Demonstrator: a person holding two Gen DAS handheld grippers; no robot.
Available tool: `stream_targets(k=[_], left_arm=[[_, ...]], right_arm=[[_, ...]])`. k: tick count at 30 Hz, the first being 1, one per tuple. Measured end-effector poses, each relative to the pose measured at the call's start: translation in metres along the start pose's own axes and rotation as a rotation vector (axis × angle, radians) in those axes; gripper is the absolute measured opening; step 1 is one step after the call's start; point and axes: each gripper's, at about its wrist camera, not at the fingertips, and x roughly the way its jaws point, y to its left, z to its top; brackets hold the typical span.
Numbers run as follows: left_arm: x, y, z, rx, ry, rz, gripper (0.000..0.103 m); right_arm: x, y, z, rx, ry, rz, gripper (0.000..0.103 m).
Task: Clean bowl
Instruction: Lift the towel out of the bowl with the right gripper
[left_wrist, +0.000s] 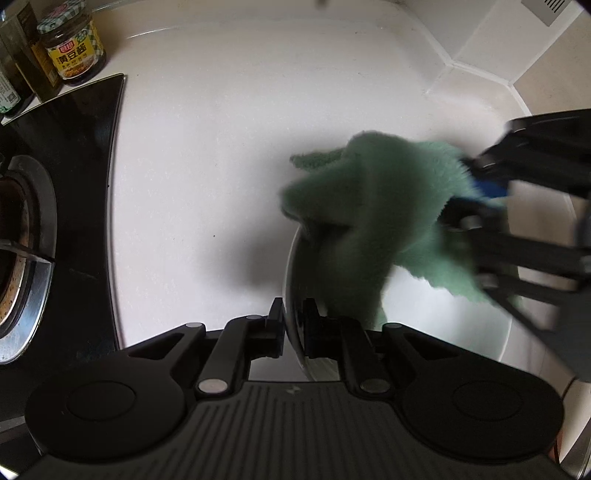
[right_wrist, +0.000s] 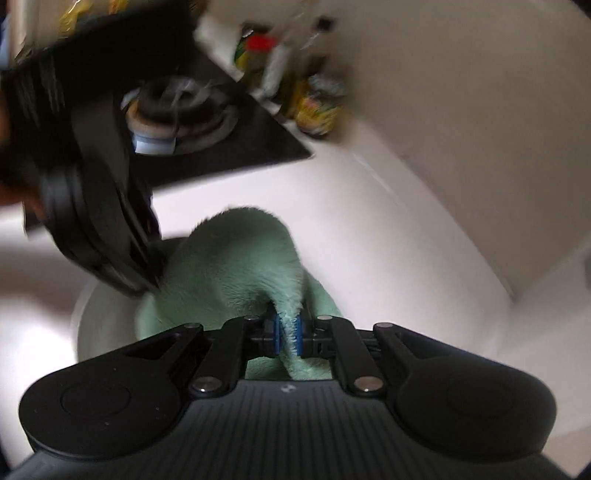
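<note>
A white bowl (left_wrist: 476, 332) stands on the white counter. My left gripper (left_wrist: 293, 317) is shut on the bowl's near rim, one finger outside and one inside. My right gripper (right_wrist: 289, 334) is shut on a green fluffy cloth (right_wrist: 236, 273) and presses it down into the bowl (right_wrist: 103, 317). In the left wrist view the cloth (left_wrist: 373, 206) drapes over the bowl's far rim, with the right gripper (left_wrist: 484, 192) reaching in from the right. In the right wrist view the left gripper (right_wrist: 147, 266) shows blurred at the bowl's left rim.
A black gas hob (left_wrist: 85, 177) with a burner (left_wrist: 14, 236) lies left of the bowl. Sauce jars and bottles (left_wrist: 72, 48) stand at the counter's back left. A tiled wall (left_wrist: 517, 55) rises at the right; the white counter (left_wrist: 207, 166) spreads between.
</note>
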Motion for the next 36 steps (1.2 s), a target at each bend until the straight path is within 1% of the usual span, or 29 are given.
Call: stream_targets(k=[1,2,4,5,6,7,8,9,10,12,13,16,17,19,20,21,22,24,25,26,28,30,31,33,34,36], left_arm=[[-0.001,-0.002,-0.001,0.007,-0.008,0.009,0.011],[-0.001,-0.003,-0.003,0.01,-0.016,0.019,0.011],[-0.001,-0.004,-0.004,0.008,-0.029,0.028,0.013],[-0.001,-0.004,-0.004,0.001,-0.034,0.028,0.014],[-0.001,-0.003,-0.004,-0.007,-0.039,0.028,0.014],[-0.001,-0.003,-0.004,-0.013,-0.045,0.031,0.015],[0.0,-0.004,-0.003,-0.014,-0.053,0.041,0.017],[0.0,-0.006,-0.003,-0.012,-0.059,0.052,0.018],[0.001,-0.008,-0.003,-0.007,-0.062,0.059,0.019],[0.001,-0.011,-0.003,0.002,-0.063,0.059,0.021],[0.002,-0.012,-0.002,0.006,-0.063,0.055,0.022],[0.003,-0.016,-0.004,0.024,-0.066,0.062,0.023],[0.004,-0.016,-0.005,0.028,-0.068,0.065,0.023],[0.004,-0.017,-0.006,0.036,-0.075,0.064,0.022],[0.004,-0.017,-0.007,0.038,-0.078,0.063,0.021],[0.003,-0.017,-0.008,0.039,-0.082,0.062,0.02],[0.003,-0.017,-0.009,0.041,-0.089,0.063,0.019],[0.002,-0.017,-0.012,0.048,-0.103,0.067,0.018],[0.002,-0.018,-0.014,0.047,-0.11,0.07,0.018],[0.001,-0.018,-0.015,0.047,-0.115,0.07,0.018],[0.001,-0.018,-0.017,0.043,-0.124,0.071,0.018],[0.0,-0.017,-0.018,0.038,-0.127,0.07,0.017],[0.0,-0.017,-0.018,0.036,-0.129,0.07,0.017],[0.0,-0.018,-0.019,0.035,-0.133,0.074,0.017],[0.0,-0.019,-0.019,0.035,-0.135,0.076,0.017],[0.0,-0.019,-0.02,0.032,-0.139,0.077,0.017]], right_arm=[[0.006,0.003,-0.003,-0.024,0.02,0.004,0.005],[0.02,0.01,-0.005,-0.024,0.042,0.01,0.005],[0.033,0.013,-0.009,-0.002,0.188,0.075,0.006],[0.035,0.015,-0.008,0.001,0.21,0.087,0.007],[0.035,0.016,-0.007,0.021,0.254,0.108,0.007],[0.035,0.017,-0.004,0.07,0.317,0.163,0.007],[0.031,0.018,-0.006,0.086,0.334,0.195,0.006],[0.027,0.019,-0.007,0.113,0.348,0.294,0.006],[0.021,0.02,-0.01,0.152,0.343,0.396,0.006],[0.009,0.021,-0.014,0.182,0.31,0.477,0.006],[-0.002,0.02,-0.017,0.188,0.278,0.507,0.006],[-0.034,-0.001,-0.028,0.311,0.173,0.63,0.006],[-0.05,-0.011,-0.035,0.351,0.115,0.687,0.006],[-0.073,-0.023,-0.042,0.372,0.051,0.651,0.006],[-0.091,-0.033,-0.044,0.376,0.005,0.54,0.006],[-0.076,-0.038,-0.027,0.375,-0.009,0.502,0.006],[-0.082,-0.048,-0.019,0.371,-0.077,0.358,0.006],[-0.087,-0.059,-0.007,0.381,-0.169,0.216,0.006],[-0.058,-0.066,0.012,0.396,-0.206,0.188,0.006],[-0.077,-0.075,0.01,0.396,-0.213,0.186,0.006],[-0.05,-0.081,0.024,0.363,-0.228,0.182,0.006],[-0.017,-0.077,0.037,0.327,-0.17,0.201,0.006],[0.009,-0.071,0.045,0.3,-0.12,0.237,0.006],[0.033,-0.064,0.053,0.266,-0.073,0.288,0.006],[0.049,-0.058,0.058,0.242,-0.046,0.33,0.006],[0.063,-0.048,0.057,0.236,-0.008,0.372,0.006]])
